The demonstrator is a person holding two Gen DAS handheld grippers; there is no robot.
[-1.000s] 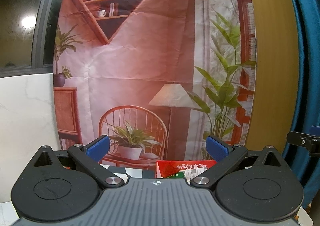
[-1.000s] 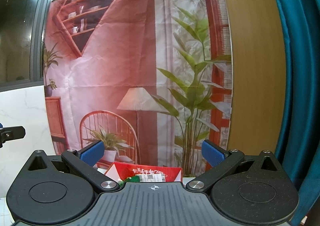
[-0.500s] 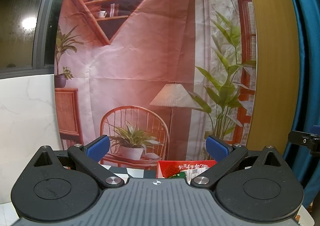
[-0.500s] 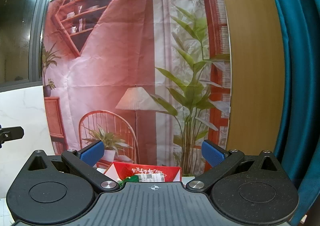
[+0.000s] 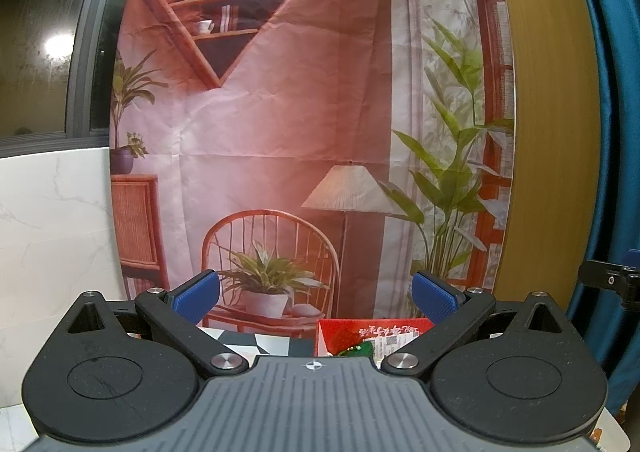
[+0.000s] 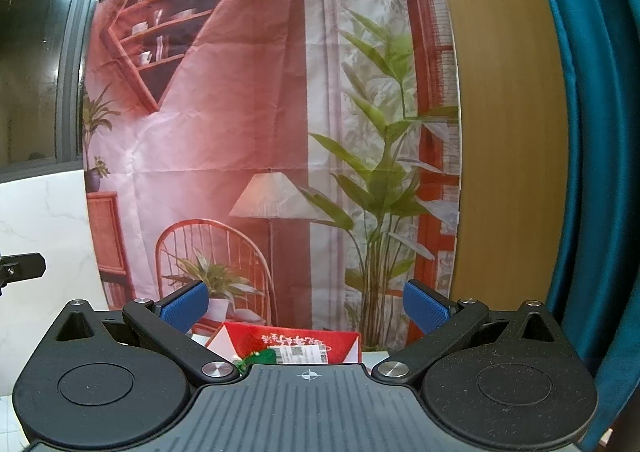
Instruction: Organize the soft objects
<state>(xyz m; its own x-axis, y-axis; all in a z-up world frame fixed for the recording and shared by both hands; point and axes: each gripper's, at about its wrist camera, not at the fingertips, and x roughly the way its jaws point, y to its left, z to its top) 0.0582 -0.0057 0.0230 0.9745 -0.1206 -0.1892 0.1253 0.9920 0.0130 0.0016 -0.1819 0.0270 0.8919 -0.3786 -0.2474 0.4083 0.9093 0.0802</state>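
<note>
Both grippers are held level, facing a printed backdrop [image 5: 304, 99] w/ a shelf, chair, lamp and plants on it. Left gripper [image 5: 316, 294]: jaws spread wide, blue pads [image 5: 196, 292] well apart, nothing between them. Right gripper [image 6: 306, 306]: same, jaws wide apart, blue pads [image 6: 426, 310] clear of everything, nothing held. Low in both views, just past the gripper bodies, sits an open red box [image 5: 372, 332] w/ white lettering along its rim; in the left wrist view it lies toward the right pad, in the right wrist view [image 6: 304, 342] it's roughly centred between the pads. Inside the box: a bit of green [image 6: 260, 358] and a white printed label [image 6: 300, 354], prob. a soft item, but most of it is hidden behind the gripper body so can't tell what it is. Left of the box in the left wrist view is a black-and-white patterned surface [image 5: 260, 344]. Wood panel [image 5: 548, 131] and teal curtain [image 6: 592, 131] stand to the right, white marble-look wall [image 5: 52, 236] and dark window [image 5: 40, 31] to the left. The tip of the other gripper pokes in at each view's edge.
</note>
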